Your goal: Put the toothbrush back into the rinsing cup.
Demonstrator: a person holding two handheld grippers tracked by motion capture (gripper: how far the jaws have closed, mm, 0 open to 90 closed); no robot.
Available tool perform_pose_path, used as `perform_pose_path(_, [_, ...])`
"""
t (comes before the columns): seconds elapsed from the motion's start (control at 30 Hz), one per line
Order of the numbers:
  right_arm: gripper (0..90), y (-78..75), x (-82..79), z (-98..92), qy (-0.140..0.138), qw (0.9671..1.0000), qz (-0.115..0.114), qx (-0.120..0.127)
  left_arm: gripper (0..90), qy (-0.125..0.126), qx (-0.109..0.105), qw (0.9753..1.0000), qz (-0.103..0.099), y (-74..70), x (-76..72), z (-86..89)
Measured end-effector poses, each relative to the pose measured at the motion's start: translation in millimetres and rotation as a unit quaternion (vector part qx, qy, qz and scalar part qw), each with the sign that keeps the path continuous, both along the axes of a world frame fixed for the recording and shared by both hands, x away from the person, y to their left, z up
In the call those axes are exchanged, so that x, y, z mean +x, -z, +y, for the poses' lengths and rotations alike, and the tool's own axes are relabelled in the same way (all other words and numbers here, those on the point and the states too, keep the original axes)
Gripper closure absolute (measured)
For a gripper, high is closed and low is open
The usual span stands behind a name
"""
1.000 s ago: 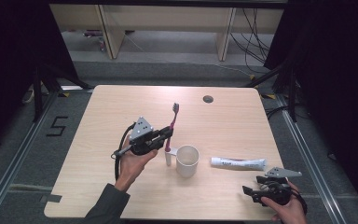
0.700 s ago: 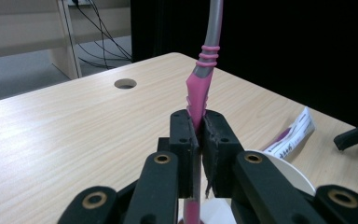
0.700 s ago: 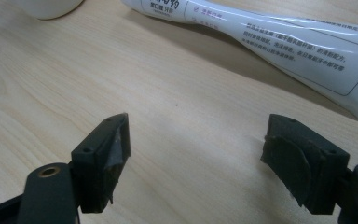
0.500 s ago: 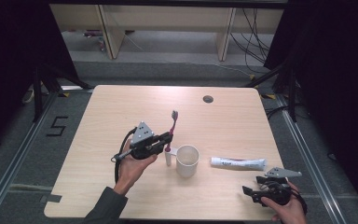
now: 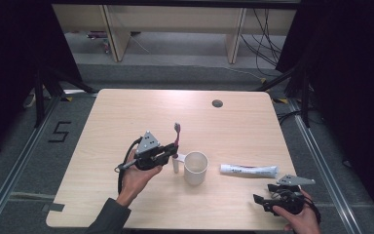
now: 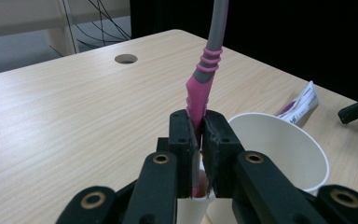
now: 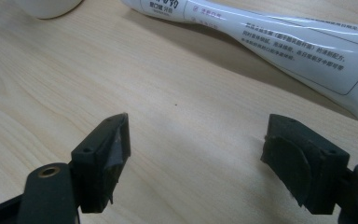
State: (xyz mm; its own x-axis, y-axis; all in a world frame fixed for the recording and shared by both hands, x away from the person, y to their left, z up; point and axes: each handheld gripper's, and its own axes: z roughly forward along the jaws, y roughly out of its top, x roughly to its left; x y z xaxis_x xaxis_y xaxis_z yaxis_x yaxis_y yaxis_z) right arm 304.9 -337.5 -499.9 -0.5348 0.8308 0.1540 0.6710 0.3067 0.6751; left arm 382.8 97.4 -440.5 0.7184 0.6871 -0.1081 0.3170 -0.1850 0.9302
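Pink toothbrush [image 6: 200,88] was clamped in the left gripper [image 5: 168,155] beside the cup [image 5: 196,167], not yet inside; right gripper [image 7: 198,154] gaped, empty.

We see an evenly lit table [image 5: 126,122], dark surroundings left and right, soft shadow beside the tube [image 7: 279,42], blurred near jaws.

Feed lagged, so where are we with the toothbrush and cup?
Done: the left gripper has the toothbrush clamped, lifted beside the cup. In hand: bringing it over the cup. Left: dropping it in. The right gripper waits open near the toothpaste.
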Motion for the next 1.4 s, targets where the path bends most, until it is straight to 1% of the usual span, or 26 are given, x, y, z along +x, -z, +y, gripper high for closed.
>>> perform_pose_path(0.03, [23.5,0.0,0.1,0.0,-0.001,1.0000,-0.001,0.000,81.6,0.002,-0.002,1.0000,0.001,1.4,-0.2,-0.1])
perform_pose_path(0.07, [23.5,0.0,0.1,0.1,0.000,1.0000,-0.001,0.000,81.5,-0.001,0.004,1.0000,0.004,1.9,-1.6,0.1])
perform_pose_path(0.13, [23.5,0.0,0.0,-0.2,0.001,1.0000,0.000,0.000,81.0,0.001,0.006,1.0000,0.007,4.2,-3.1,0.3])
perform_pose_path(0.17, [23.5,-0.1,-1.2,1.7,0.008,0.9998,0.011,0.011,80.6,0.003,0.006,0.9999,0.008,5.6,-3.5,0.5])
perform_pose_path(0.2, [23.5,-0.1,-1.2,1.8,0.007,0.9999,0.011,0.011,80.5,0.000,0.012,0.9999,0.010,6.3,-4.2,0.7])
perform_pose_path(0.3, [23.5,0.4,-1.1,2.1,0.009,0.9999,0.011,0.008,80.2,-0.001,0.015,0.9998,0.016,10.2,-4.6,1.5])
perform_pose_path(0.33, [23.5,-0.4,-1.5,2.0,0.008,0.9998,0.013,0.012,80.3,-0.001,0.015,0.9998,0.016,10.8,-4.6,1.6])
perform_pose_path(0.4, [23.5,-0.2,-0.9,1.4,0.005,0.9999,0.005,0.008,80.4,0.001,0.014,0.9998,0.016,11.9,-4.1,2.3])
perform_pose_path(0.5, [23.5,-0.5,-1.7,2.2,0.011,0.9997,0.018,0.013,79.6,0.001,0.016,0.9997,0.016,11.9,-4.2,2.8])
perform_pose_path(0.53, [23.5,-0.6,-1.7,2.2,0.010,0.9997,0.017,0.013,79.5,0.002,0.016,0.9997,0.017,11.9,-4.3,2.7])
perform_pose_path(0.57, [23.5,-0.2,-0.3,0.5,0.003,0.9999,0.007,0.008,79.1,0.001,0.015,0.9997,0.017,11.9,-4.4,2.4])
perform_pose_path(0.63, [23.5,-0.1,-0.4,0.5,0.003,0.9999,0.008,0.008,78.0,-0.003,0.018,0.9996,0.019,11.4,-5.3,2.7])
perform_pose_path(0.73, [23.5,-0.5,-1.0,1.1,0.005,0.9999,0.010,0.011,76.2,-0.002,0.015,0.9997,0.022,11.0,-5.8,2.9])
perform_pose_path(0.77, [23.5,-1.1,-2.4,2.5,0.012,0.9996,0.019,0.016,75.0,-0.003,0.013,0.9997,0.022,10.6,-6.1,3.0])
perform_pose_path(0.8, [23.5,-0.1,-0.4,0.6,0.004,0.9999,0.008,0.008,72.9,-0.005,0.009,0.9997,0.022,10.5,-5.9,3.3])
perform_pose_path(0.83, [23.5,-0.2,-0.7,0.8,0.005,0.9999,0.010,0.009,70.9,-0.007,0.012,0.9996,0.023,9.7,-6.3,4.2])
perform_pose_path(0.87, [23.5,-0.3,-0.9,1.0,0.006,0.9999,0.010,0.009,69.7,-0.009,0.006,0.9997,0.024,9.2,-7.0,4.4])
perform_pose_path(0.9, [23.5,-0.8,-1.9,2.0,0.008,0.9998,0.014,0.014,68.3,-0.011,0.007,0.9996,0.024,8.2,-7.6,5.3])
perform_pose_path(0.97, [23.5,-1.1,-2.5,2.4,0.013,0.9996,0.019,0.016,62.0,-0.016,0.006,0.9995,0.027,6.4,-8.8,6.9])
perform_pose_path(1.0, [23.5,-0.2,-0.5,0.6,0.004,0.9999,0.008,0.008,59.7,-0.020,0.004,0.9994,0.028,5.4,-9.8,8.0])
perform_pose_path(1.07, [23.5,-0.5,-0.6,0.5,0.003,0.9999,0.008,0.010,57.5,-0.023,-0.001,0.9994,0.026,3.4,-11.9,10.1])
perform_pose_path(1.1, [23.5,-0.5,-0.4,0.1,0.000,1.0000,0.001,0.008,55.6,-0.025,-0.001,0.9994,0.026,2.2,-13.0,11.1])
perform_pose_path(1.2, [23.5,-0.5,-0.8,0.4,0.004,0.9999,0.004,0.010,52.8,-0.027,-0.008,0.9993,0.024,1.1,-17.1,12.5])
perform_pose_path(1.23, [23.5,-0.5,-0.3,-0.1,0.001,1.0000,0.001,0.008,51.8,-0.027,-0.003,0.9993,0.024,0.4,-19.2,12.8])
perform_pose_path(1.37, [23.5,0.0,-0.3,0.4,0.002,0.9999,-0.003,0.011,46.0,-0.024,0.000,0.9994,0.024,-0.3,-27.7,14.5])
perform_pose_path(1.4, [23.5,-1.4,-2.7,2.4,0.013,0.9997,0.012,0.015,44.4,-0.025,0.004,0.9993,0.026,-0.4,-30.6,15.2])
